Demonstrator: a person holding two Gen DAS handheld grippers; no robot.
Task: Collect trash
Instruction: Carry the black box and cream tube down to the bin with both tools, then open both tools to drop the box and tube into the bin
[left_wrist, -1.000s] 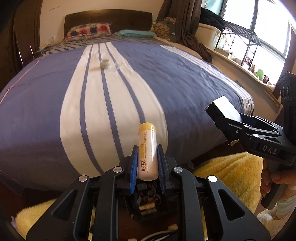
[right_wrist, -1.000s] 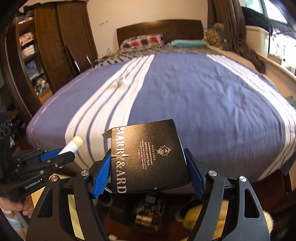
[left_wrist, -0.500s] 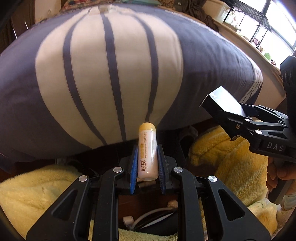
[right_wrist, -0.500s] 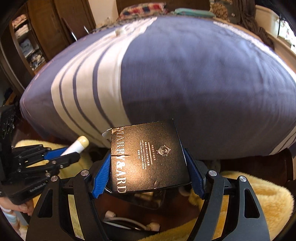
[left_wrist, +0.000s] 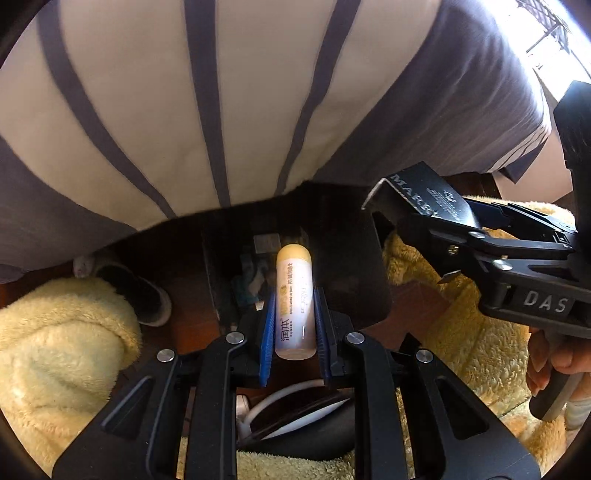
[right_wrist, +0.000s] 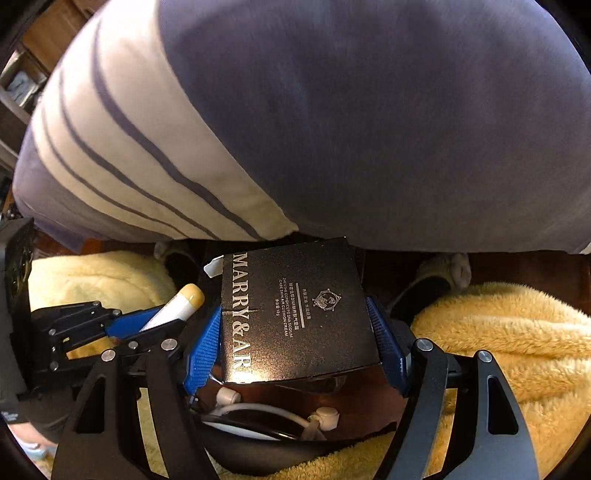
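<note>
A bed (left_wrist: 155, 110) with a blue-and-white striped cover hangs over a dark floor with yellow fluffy rugs (right_wrist: 517, 332) and a black bin (left_wrist: 347, 266) below; the left hand-held gripper (left_wrist: 294, 325) clamps a white tube with a yellow cap (left_wrist: 294, 291), poised above the bin. The right hand-held gripper (right_wrist: 295, 332) grips a black carton (right_wrist: 291, 310) lettered in silver, just beside the left one.

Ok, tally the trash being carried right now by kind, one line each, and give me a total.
White tube with yellow cap, pinched in the left gripper: 1
Black cardboard box, clamped in the right gripper: 1
Total: 2
</note>
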